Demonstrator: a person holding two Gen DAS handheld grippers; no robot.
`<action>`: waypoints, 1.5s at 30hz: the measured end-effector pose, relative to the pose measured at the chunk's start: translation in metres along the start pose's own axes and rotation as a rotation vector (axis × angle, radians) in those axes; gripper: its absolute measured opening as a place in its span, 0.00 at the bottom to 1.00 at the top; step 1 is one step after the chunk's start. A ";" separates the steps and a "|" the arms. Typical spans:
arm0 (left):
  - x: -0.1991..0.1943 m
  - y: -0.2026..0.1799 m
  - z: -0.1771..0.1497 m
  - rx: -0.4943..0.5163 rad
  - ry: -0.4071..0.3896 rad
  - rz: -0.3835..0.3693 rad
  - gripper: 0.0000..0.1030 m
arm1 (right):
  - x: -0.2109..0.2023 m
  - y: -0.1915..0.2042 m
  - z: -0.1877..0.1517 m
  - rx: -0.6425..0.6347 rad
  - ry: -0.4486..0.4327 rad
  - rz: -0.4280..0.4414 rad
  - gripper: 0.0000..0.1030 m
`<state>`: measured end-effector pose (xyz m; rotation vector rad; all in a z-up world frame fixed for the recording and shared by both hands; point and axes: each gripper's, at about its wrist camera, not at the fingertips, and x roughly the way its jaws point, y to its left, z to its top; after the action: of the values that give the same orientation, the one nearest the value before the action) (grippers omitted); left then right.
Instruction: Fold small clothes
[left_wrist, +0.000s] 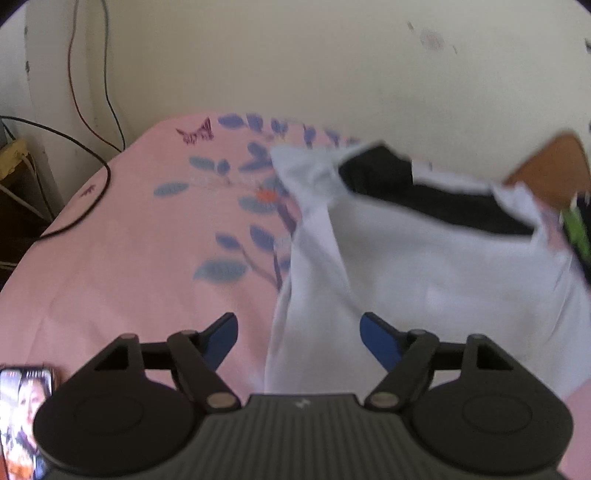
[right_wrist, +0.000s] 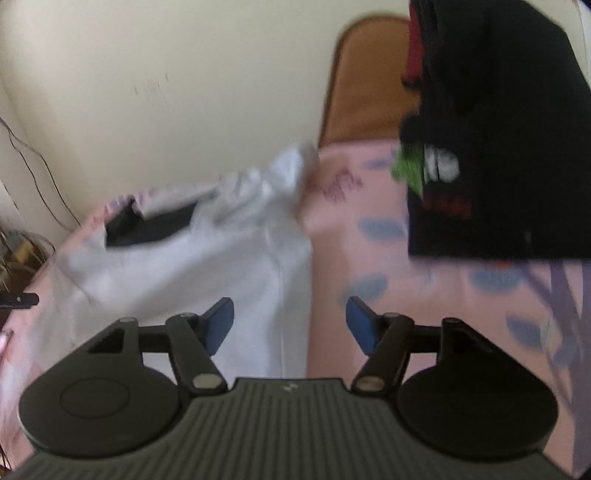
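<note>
Both grippers, left gripper (left_wrist: 297, 332) and right gripper (right_wrist: 290, 321), stand with fingers apart, gripping nothing. Under them a white garment (left_wrist: 424, 280) lies on the pink sheet (left_wrist: 129, 258).

I see my left gripper (left_wrist: 297, 334) with jaws apart, pitched downward; my right gripper (right_wrist: 290, 321) likewise, nothing pinched in either.
</note>
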<state>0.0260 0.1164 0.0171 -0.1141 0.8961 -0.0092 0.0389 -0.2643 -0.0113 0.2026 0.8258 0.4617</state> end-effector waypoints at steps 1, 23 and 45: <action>-0.002 0.001 -0.006 0.013 0.007 0.004 0.72 | -0.002 -0.002 -0.007 0.019 0.008 0.015 0.67; -0.021 0.010 -0.035 -0.003 -0.014 0.014 0.16 | 0.015 0.171 -0.033 -0.658 -0.010 0.164 0.53; -0.018 0.029 -0.035 -0.093 -0.036 -0.119 0.50 | 0.091 0.154 0.081 -0.349 -0.050 0.096 0.39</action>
<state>-0.0134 0.1425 0.0069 -0.2536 0.8533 -0.0762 0.1041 -0.0852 0.0361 -0.0693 0.6761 0.6803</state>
